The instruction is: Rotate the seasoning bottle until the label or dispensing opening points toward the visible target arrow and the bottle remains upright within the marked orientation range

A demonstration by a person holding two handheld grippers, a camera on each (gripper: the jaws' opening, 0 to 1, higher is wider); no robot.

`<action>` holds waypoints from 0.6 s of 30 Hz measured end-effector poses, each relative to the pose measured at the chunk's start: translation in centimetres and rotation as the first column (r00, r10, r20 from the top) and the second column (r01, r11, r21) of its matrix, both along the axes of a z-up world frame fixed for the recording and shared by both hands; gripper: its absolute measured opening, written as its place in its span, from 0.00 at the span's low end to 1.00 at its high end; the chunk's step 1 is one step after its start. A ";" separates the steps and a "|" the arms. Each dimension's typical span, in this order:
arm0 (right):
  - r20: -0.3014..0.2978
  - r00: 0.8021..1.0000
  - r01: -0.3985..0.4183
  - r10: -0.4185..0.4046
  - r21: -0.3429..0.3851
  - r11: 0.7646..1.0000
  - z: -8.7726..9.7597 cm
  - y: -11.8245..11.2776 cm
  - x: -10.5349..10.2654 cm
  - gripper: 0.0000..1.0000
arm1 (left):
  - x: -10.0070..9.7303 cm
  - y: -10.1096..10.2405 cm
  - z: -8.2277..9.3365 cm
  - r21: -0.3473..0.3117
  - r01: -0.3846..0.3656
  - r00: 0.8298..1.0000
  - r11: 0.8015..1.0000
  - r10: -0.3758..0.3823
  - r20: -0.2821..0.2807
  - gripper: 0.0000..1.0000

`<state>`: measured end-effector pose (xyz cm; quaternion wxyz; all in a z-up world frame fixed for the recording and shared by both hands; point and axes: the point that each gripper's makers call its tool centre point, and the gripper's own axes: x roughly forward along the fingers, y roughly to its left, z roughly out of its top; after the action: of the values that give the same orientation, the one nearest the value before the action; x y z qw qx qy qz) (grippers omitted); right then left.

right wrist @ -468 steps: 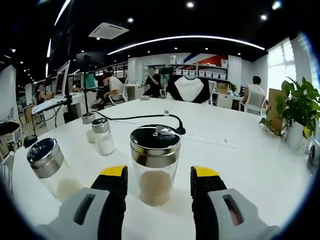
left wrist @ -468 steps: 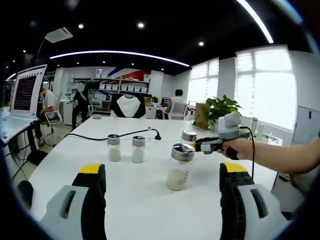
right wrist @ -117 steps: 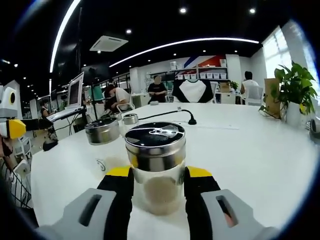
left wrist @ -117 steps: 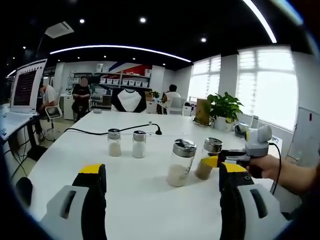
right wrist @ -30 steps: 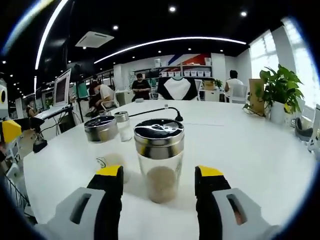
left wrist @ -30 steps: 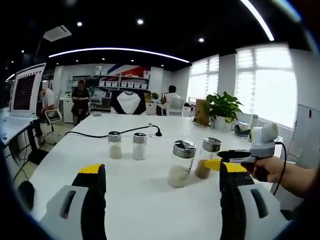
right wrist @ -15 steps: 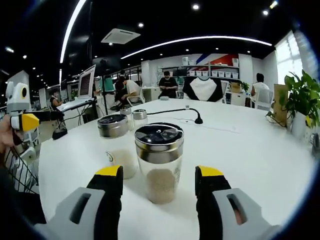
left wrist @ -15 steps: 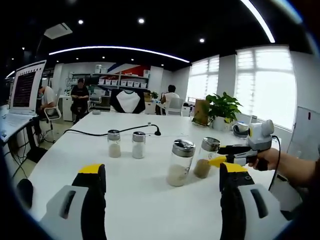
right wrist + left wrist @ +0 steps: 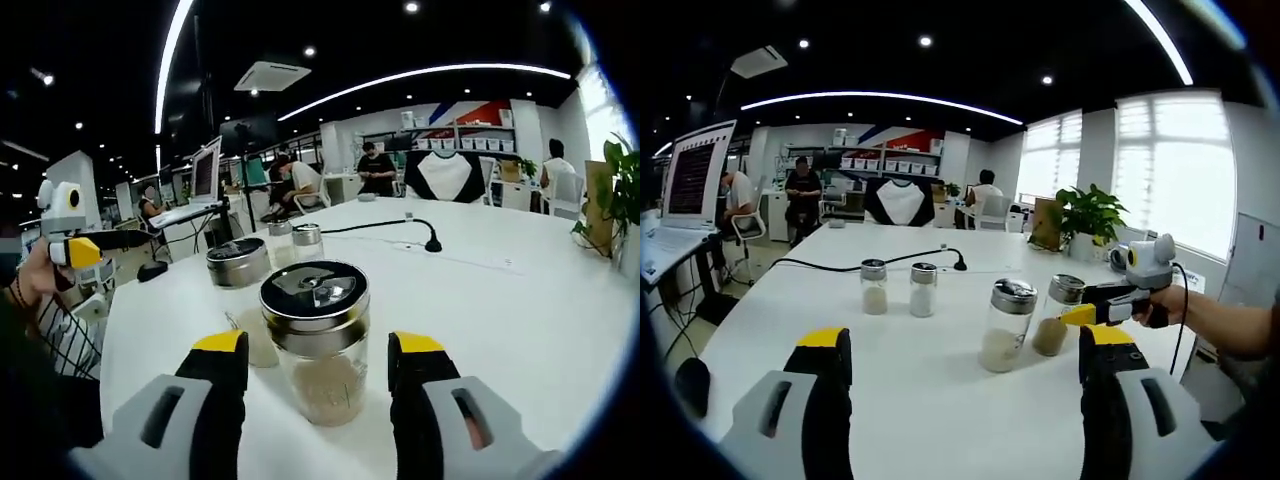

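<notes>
Our right claw [image 9: 318,368] stands open astride the bottle [image 9: 318,338], low centre of the right gripper view, upright on the worktop [image 9: 520,300], jaws apart from the glass, ready to grip and twist. Our left claw [image 9: 965,375] hangs open, well back.

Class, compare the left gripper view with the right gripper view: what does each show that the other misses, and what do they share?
Left gripper view: the left gripper with open jaws, well short of the bottles, and the right gripper at the right, held by a hand. Right gripper view: the right gripper's open jaws flanking the nearest bottle, its lid seen from above. Shared: four bottles, white table, black cable.
</notes>
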<state>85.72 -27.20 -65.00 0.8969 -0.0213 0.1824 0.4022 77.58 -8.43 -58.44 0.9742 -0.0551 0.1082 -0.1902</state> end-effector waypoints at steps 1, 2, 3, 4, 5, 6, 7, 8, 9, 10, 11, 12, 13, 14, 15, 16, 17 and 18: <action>-0.001 1.000 -0.006 0.006 -0.018 1.000 -0.2 -0.1 0.0 0.56 | 0.0 0.0 0.0 -0.001 0.001 1.000 1.000 -0.001 0.000 1.00; -0.002 1.000 -0.017 0.017 -0.029 0.999 -0.4 0.0 0.1 0.56 | 0.0 0.0 0.1 0.000 0.002 1.000 1.000 -0.002 0.001 1.00; -0.006 1.000 -0.025 0.025 -0.027 0.999 -0.5 0.1 0.1 0.55 | 0.0 0.0 0.1 0.000 0.001 1.000 1.000 -0.001 0.002 1.00; -0.018 0.999 -0.043 0.043 -0.022 0.999 -0.7 0.4 -0.1 0.54 | 0.0 0.0 0.1 0.000 -0.001 1.000 1.000 0.001 0.002 1.00; -0.023 0.998 -0.052 0.052 -0.021 0.998 -0.7 0.5 -0.2 0.53 | 0.0 0.0 0.0 -0.002 -0.004 1.000 1.000 0.004 -0.001 1.00; -0.024 0.998 -0.057 0.057 -0.023 0.998 -0.7 0.6 -0.2 0.53 | 0.0 0.0 0.0 -0.002 -0.005 1.000 1.000 0.005 -0.004 1.00; -0.023 0.998 -0.058 0.058 -0.025 0.998 -0.8 0.7 -0.2 0.53 | -0.1 0.0 -0.1 -0.002 -0.004 1.000 1.000 0.004 -0.004 1.00; -0.024 0.998 -0.063 0.063 -0.026 0.998 -0.8 0.8 -0.1 0.51 | -0.1 0.0 -0.1 -0.001 -0.003 1.000 1.000 0.003 -0.005 1.00; -0.028 0.998 -0.061 0.060 -0.022 0.998 -0.9 0.8 0.0 0.49 | -0.1 0.0 -0.1 -0.001 -0.004 1.000 1.000 0.004 -0.006 1.00; -0.031 0.998 -0.059 0.058 -0.019 0.998 -0.9 0.7 0.0 0.49 | -0.1 0.0 -0.1 0.000 -0.004 1.000 1.000 0.004 -0.005 1.00; -0.039 0.998 -0.052 0.052 -0.009 0.999 -0.9 0.7 0.2 0.49 | -0.1 0.0 -0.1 0.001 -0.003 1.000 1.000 0.003 -0.005 1.00; -0.043 0.998 -0.049 0.049 -0.008 0.999 -1.0 0.6 0.3 0.48 | -0.1 0.0 -0.1 0.001 -0.001 1.000 1.000 0.001 -0.006 1.00; -0.046 0.998 -0.048 0.047 -0.010 0.999 -1.1 0.5 0.3 0.44 | -0.1 -0.1 -0.1 0.002 0.000 1.000 1.000 0.000 -0.005 1.00; -0.045 0.998 -0.048 0.048 -0.013 0.999 -1.2 0.4 0.3 0.43 | -0.1 -0.1 -0.1 0.003 0.000 1.000 1.000 0.000 -0.005 1.00; -0.050 0.997 -0.053 0.053 -0.001 0.999 -1.3 0.5 0.2 0.41 | -0.1 -0.1 0.0 0.001 0.001 1.000 1.000 -0.001 -0.003 1.00; -0.054 0.997 -0.049 0.050 0.011 0.999 -1.3 0.5 0.2 0.41 | -0.1 -0.1 0.1 -0.004 0.002 1.000 1.000 -0.002 0.002 1.00; -0.043 0.998 -0.051 0.052 0.010 0.999 -1.2 0.4 0.3 0.41 | -0.1 -0.1 0.2 -0.006 0.004 1.000 1.000 -0.004 0.005 1.00; -0.041 0.998 -0.053 0.054 0.008 0.999 -1.2 0.4 0.3 0.41 | -0.1 -0.2 0.2 -0.004 0.005 1.000 1.000 -0.005 0.005 1.00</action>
<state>85.98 -26.76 -66.19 0.8820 -0.0148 0.1986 0.4270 77.47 -8.58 -58.27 0.9739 -0.0565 0.1054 -0.1931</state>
